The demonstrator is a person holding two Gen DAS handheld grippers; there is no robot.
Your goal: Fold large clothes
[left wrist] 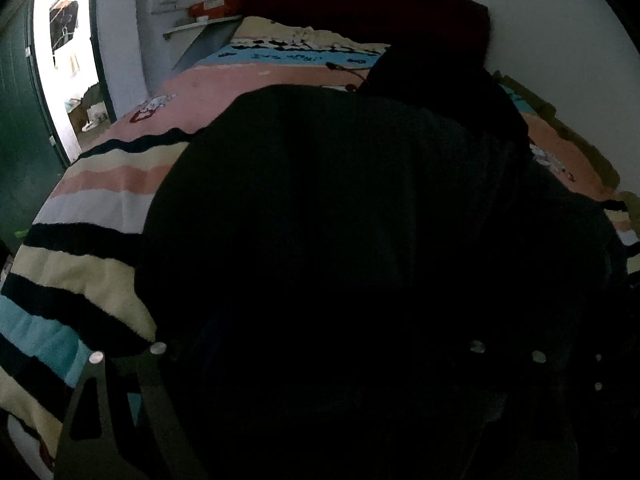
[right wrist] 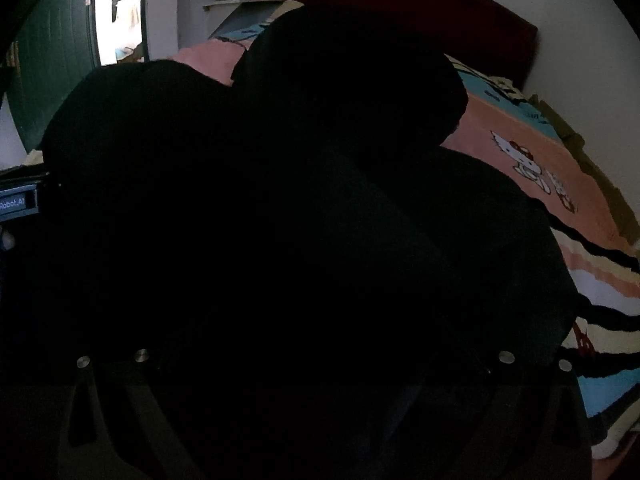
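Note:
A large black garment (left wrist: pixel 340 208) lies heaped on the striped bed cover (left wrist: pixel 92 184) and fills most of the left wrist view. It also fills the right wrist view (right wrist: pixel 280 200), where a second black mound (right wrist: pixel 352 80) rises behind it. My left gripper (left wrist: pixel 316 380) sits low over the cloth; only its base links and bolts show, and the fingertips are lost in the dark fabric. My right gripper (right wrist: pixel 320 384) is likewise buried in black cloth. Whether either is shut on the garment cannot be made out.
The bed has a dark red headboard (left wrist: pixel 360 4) against a white wall. A green door (left wrist: pixel 16 120) and a bright doorway (left wrist: pixel 64 60) are at left. The cover carries a cartoon cat print (right wrist: pixel 524 164). The other gripper's body (right wrist: pixel 18 200) shows at the right view's left edge.

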